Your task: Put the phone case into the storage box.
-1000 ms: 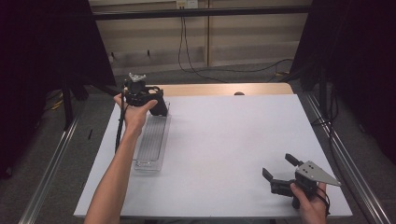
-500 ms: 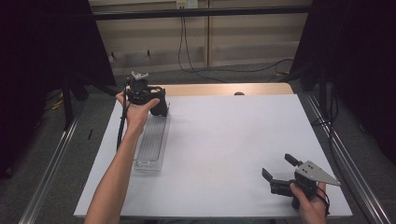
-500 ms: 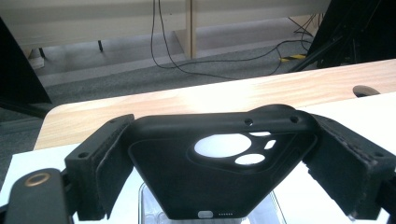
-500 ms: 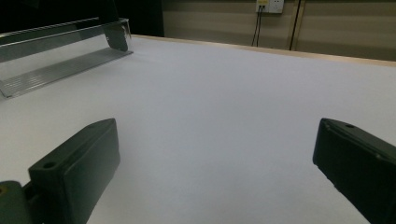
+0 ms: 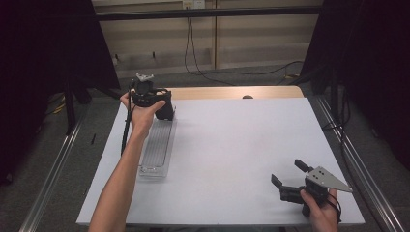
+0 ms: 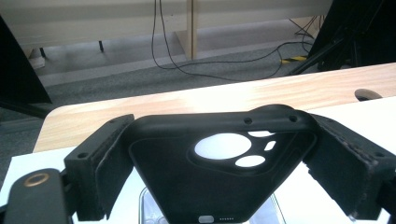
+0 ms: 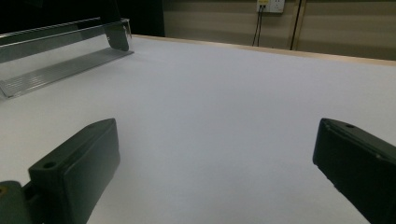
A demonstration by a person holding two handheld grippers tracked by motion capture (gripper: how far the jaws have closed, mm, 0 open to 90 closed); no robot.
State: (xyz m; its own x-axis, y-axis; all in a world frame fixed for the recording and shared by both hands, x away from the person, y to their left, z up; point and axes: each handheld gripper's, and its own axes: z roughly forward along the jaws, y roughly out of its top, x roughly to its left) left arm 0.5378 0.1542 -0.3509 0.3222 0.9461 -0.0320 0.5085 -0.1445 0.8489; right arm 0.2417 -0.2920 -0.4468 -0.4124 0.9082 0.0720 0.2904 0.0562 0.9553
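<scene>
The black phone case (image 6: 219, 172) is clamped between the jaws of the left gripper (image 5: 162, 104), held over the far end of the clear tray (image 5: 155, 147). Over the last second it has barely shifted, so I judge the placing is paused. The right gripper (image 5: 290, 176) waits with jaws spread and empty near the table's (image 5: 232, 140) front right corner.

The room is dim at its sides, where black curtains swallow the light, while the white surface (image 5: 232, 145) is evenly lit from overhead and casts only soft, faint shadows. A pale glare lies on the wooden edge (image 6: 224, 95) in the left gripper view. In the right gripper view the near fingers (image 7: 74, 163) are soft and out of focus, the picture is darker, and the clear tray (image 7: 60, 56) catches a dull sheen.
</scene>
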